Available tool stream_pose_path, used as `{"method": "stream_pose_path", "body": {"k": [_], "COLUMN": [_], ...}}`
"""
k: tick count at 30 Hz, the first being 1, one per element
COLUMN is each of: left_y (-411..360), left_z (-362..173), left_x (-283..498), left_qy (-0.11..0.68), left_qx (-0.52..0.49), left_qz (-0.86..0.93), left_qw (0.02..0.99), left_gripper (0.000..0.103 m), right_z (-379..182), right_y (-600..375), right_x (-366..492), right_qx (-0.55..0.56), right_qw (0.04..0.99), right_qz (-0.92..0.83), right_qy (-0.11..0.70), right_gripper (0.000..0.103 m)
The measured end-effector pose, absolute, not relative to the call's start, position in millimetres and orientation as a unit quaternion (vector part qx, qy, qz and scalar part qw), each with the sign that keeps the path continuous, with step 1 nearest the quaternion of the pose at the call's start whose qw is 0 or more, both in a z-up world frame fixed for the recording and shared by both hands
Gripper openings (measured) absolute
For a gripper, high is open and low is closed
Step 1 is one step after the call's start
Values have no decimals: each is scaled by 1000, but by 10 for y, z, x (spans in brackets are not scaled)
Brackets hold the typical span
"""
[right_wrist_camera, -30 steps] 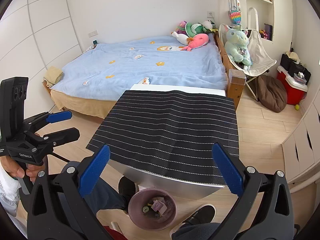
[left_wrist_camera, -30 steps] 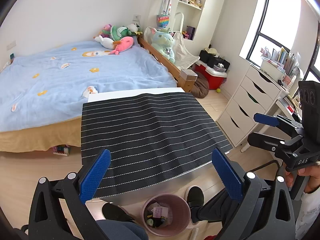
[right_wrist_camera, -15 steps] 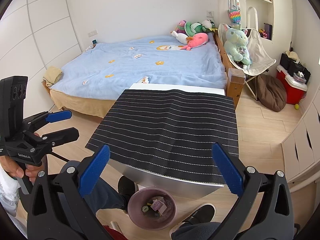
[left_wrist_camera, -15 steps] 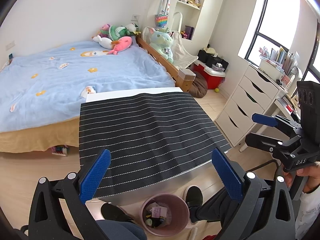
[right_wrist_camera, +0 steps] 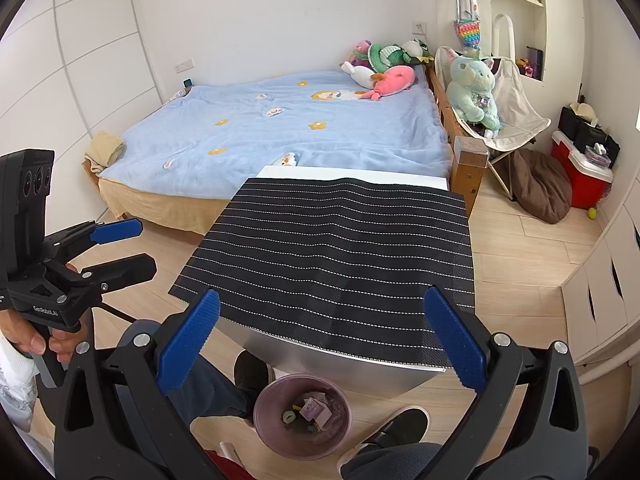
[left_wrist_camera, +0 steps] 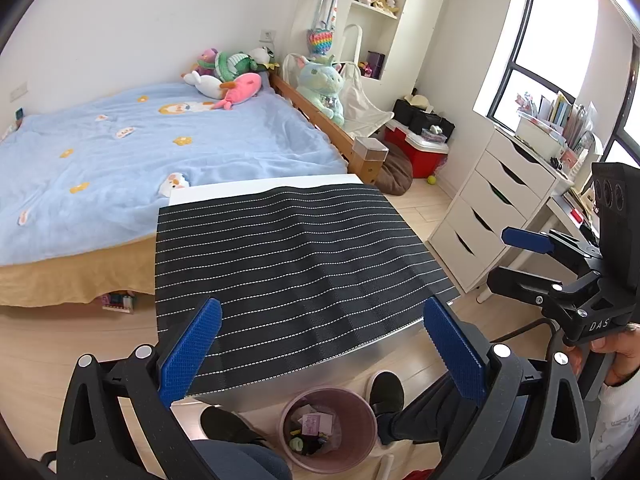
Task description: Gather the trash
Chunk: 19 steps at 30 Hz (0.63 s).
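A pink waste bin stands on the floor under the table's near edge, between a person's shoes. Crumpled purple paper and other small scraps lie inside it. My left gripper hovers open above the bin with nothing between its blue pads. My right gripper is open too and holds nothing. Each shows in the other's view, hand-held: the right gripper at the right, the left gripper at the left. The black striped mat on the table shows no trash.
A bed with a blue blanket and plush toys lies behind the table. White drawers stand to the right, with a red cooler and a brown beanbag nearby. Black shoes flank the bin.
Both views have drifted only slightly. Both grippers stay open and empty, and the bin's contents look the same.
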<state>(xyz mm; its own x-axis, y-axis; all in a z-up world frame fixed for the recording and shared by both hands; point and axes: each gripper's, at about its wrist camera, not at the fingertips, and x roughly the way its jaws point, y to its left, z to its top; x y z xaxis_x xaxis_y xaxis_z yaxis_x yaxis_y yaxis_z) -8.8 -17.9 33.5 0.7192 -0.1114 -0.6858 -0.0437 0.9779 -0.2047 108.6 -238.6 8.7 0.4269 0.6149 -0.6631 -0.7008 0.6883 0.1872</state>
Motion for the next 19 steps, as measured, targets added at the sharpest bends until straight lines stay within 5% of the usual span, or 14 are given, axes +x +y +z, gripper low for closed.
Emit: {"method": "stream_pose_path", "body": {"k": [19], "left_y": [-198], "left_z": [356], "left_x": [-147], "left_qy": [368], "left_qx": [-93], "left_qz": [-15], "left_qw": [925], "left_gripper": [97], "right_z": [49], "right_y": [-2572], "right_x": [1043], "right_qx": [-58], "right_qw": [847], "right_qz": [385], "right_qy": [362], "right_gripper": [100]}}
